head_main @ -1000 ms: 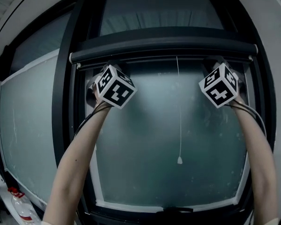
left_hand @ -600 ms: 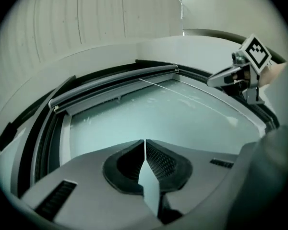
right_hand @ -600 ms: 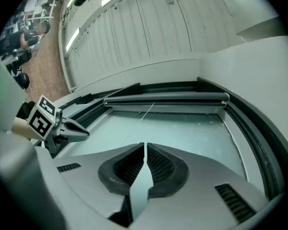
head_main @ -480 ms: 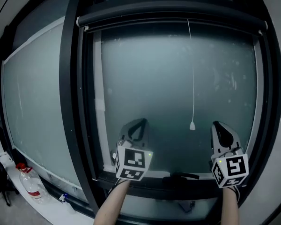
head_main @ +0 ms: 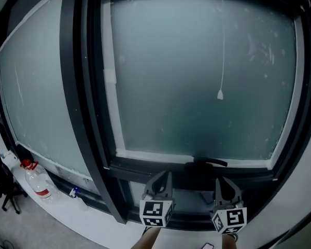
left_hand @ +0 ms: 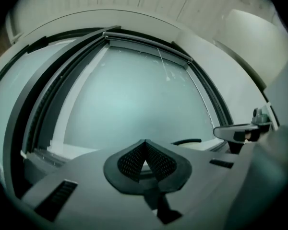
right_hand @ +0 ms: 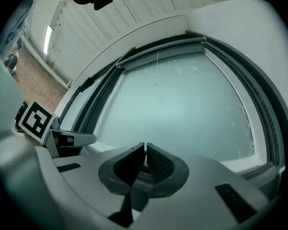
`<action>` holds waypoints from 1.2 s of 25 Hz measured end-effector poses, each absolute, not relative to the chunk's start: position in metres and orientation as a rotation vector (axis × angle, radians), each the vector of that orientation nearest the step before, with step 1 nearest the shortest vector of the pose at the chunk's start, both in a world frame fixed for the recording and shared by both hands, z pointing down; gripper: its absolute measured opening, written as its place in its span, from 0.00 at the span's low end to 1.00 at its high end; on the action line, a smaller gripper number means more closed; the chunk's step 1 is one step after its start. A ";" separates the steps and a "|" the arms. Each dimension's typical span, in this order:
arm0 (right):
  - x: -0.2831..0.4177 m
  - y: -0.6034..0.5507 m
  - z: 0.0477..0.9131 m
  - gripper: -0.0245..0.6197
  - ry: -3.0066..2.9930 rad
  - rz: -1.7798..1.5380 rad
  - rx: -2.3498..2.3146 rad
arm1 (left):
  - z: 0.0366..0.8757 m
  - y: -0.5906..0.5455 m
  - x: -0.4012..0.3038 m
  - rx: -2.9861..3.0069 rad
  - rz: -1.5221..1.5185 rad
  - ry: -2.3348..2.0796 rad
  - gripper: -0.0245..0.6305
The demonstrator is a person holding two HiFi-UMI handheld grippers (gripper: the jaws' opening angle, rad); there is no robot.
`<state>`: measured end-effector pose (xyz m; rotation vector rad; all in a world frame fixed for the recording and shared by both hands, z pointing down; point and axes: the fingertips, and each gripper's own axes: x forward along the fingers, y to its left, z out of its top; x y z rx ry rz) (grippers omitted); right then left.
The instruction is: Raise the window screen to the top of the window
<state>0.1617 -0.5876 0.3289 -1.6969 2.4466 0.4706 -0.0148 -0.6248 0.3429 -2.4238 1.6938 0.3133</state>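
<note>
The window [head_main: 197, 77] has frosted glass in a dark frame. The screen's dark roll bar [left_hand: 149, 44] sits at the top of the window; it also shows in the right gripper view [right_hand: 158, 49]. A thin white pull cord with a small weight [head_main: 220, 94] hangs down over the glass. My left gripper [head_main: 166, 174] and my right gripper [head_main: 221, 181] are low, side by side below the window's bottom rail, clear of the screen. Both are shut with nothing in them, as the left gripper [left_hand: 143, 142] and the right gripper [right_hand: 145, 145] show in their own views.
A dark handle [head_main: 206, 163] lies on the window's bottom rail just above the grippers. A plastic bottle with a red cap [head_main: 35, 180] stands on the sill at the lower left. A fixed frosted pane [head_main: 31, 87] fills the left side.
Both grippers have dropped from the roll bar at the top to below the bottom rail. The roll bar has stayed at the top. My view has tilted down.
</note>
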 end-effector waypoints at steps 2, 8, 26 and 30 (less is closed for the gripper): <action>0.156 -0.585 0.355 0.07 2.490 0.386 -1.692 | 0.368 -0.626 -0.014 -2.464 0.289 1.695 0.04; 0.148 -0.582 0.404 0.07 2.575 0.252 -1.698 | 0.417 -0.616 -0.026 -2.492 0.133 1.704 0.04; 0.123 -0.508 0.447 0.07 2.680 0.234 -1.848 | 0.480 -0.548 -0.030 -2.620 0.031 1.690 0.04; 0.145 -0.455 0.453 0.07 2.667 0.219 -1.852 | 0.487 -0.503 -0.025 -2.604 0.016 1.740 0.04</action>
